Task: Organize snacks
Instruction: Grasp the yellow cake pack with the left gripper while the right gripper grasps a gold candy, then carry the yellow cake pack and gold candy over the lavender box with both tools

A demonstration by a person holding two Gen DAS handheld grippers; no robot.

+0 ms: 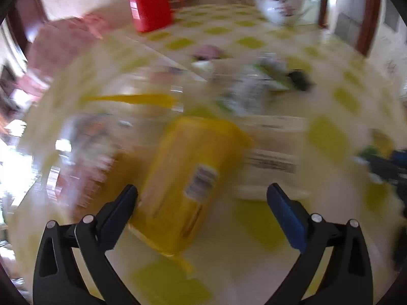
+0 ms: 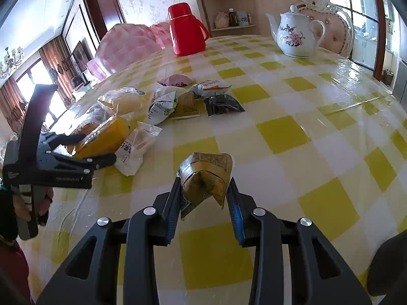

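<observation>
My right gripper (image 2: 204, 190) was pinching a crumpled olive-gold snack packet (image 2: 206, 175) between its blue pads, the packet held just clear of the yellow-and-white checked tablecloth (image 2: 292, 132). Over on the left I could see my left gripper (image 2: 98, 150) in a hand (image 2: 30, 203), reaching into the snack pile with its fingers either side of a yellow packet (image 2: 106, 134) in clear wrap. From the left wrist camera everything was smeared with blur, but the fingers (image 1: 287, 216) stood spread wide, and the yellow packet (image 1: 188, 178) lay between them, close against the left-hand finger; I couldn't tell whether it touched. A white sachet with red print (image 2: 134, 150) lay just beside that gripper. Further back sat the loose heap: a green-and-white packet (image 2: 162, 106), a dark wrapper (image 2: 223, 104), a pink pouch (image 2: 175, 80). At the far edge stood a red flask (image 2: 187, 31) and a flowered white teapot (image 2: 296, 35), well apart from the snacks.
</observation>
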